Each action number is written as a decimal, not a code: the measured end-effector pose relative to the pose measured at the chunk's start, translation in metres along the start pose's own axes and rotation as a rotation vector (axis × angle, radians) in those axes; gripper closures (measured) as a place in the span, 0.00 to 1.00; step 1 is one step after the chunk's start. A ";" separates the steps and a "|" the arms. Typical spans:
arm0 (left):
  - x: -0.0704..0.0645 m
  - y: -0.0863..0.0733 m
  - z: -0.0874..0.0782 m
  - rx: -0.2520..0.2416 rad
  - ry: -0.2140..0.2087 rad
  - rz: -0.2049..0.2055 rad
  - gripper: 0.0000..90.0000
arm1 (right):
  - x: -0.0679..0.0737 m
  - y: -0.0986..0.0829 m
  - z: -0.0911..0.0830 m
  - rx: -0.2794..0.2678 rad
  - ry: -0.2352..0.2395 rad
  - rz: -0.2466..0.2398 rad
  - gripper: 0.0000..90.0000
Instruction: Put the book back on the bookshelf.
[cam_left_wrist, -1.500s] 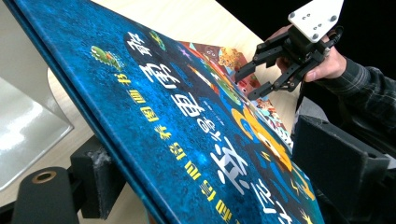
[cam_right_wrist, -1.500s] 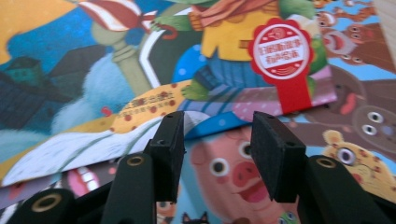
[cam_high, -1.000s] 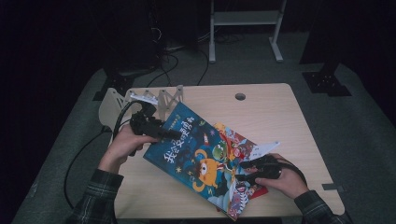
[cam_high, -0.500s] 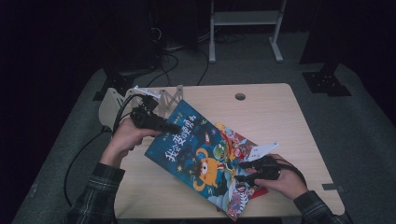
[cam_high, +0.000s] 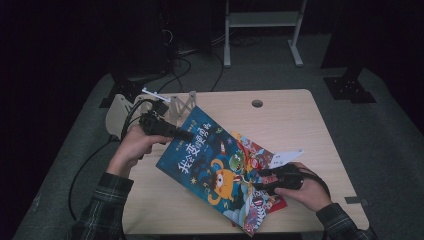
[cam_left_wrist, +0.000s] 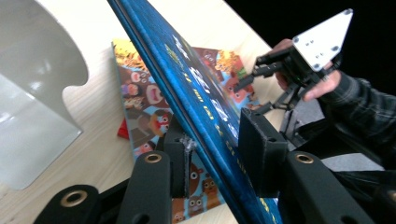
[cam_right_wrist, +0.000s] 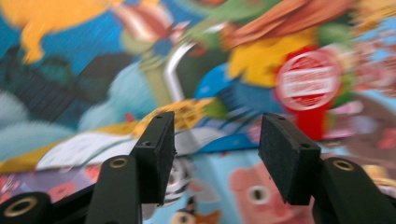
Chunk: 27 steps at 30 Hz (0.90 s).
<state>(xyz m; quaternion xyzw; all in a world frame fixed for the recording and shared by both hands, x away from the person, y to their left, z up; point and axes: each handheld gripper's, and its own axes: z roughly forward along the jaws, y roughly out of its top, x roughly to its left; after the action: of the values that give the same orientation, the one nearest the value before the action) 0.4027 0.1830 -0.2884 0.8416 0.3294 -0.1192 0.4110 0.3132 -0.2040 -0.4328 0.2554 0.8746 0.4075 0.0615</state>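
A blue picture book (cam_high: 210, 160) lies slanted across the table, its far left edge raised. My left gripper (cam_high: 186, 135) is shut on that edge; in the left gripper view the book (cam_left_wrist: 201, 93) runs tilted between the two pads (cam_left_wrist: 180, 161). Under it lies a second, red-edged picture book (cam_high: 276, 202) (cam_left_wrist: 144, 102) flat on the wood. My right gripper (cam_high: 254, 181) stands open at the blue book's right side. Its jaws point at the blurred cover (cam_right_wrist: 140, 70) with nothing between them (cam_right_wrist: 215, 149). It also appears in the left gripper view (cam_left_wrist: 250, 95), held by a hand.
A pale slotted book stand (cam_high: 177, 104) (cam_left_wrist: 32, 93) stands at the table's far left corner, just behind my left gripper. The light wooden table (cam_high: 310, 125) has a cable hole (cam_high: 257, 103) at the back. Black cables trail off the left edge.
My left gripper has shifted slightly toward the far left with the blue book's edge in it, and the book has tilted up a little. The right hand has hardly moved.
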 end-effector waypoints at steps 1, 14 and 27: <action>-0.001 0.002 0.000 0.002 0.002 0.001 0.73 | -0.003 0.000 -0.002 -0.020 -0.020 0.017 0.48; -0.019 0.030 -0.012 0.031 0.076 0.023 0.76 | -0.058 -0.021 -0.030 -0.126 -0.335 0.194 0.43; -0.046 0.055 -0.028 0.012 0.088 0.076 0.85 | -0.100 -0.044 -0.040 -0.113 -0.510 0.306 0.43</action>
<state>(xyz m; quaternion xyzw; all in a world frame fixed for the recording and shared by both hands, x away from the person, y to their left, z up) 0.4018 0.1593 -0.2157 0.8603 0.3145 -0.0684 0.3954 0.3693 -0.3046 -0.4494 0.4745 0.7584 0.3826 0.2309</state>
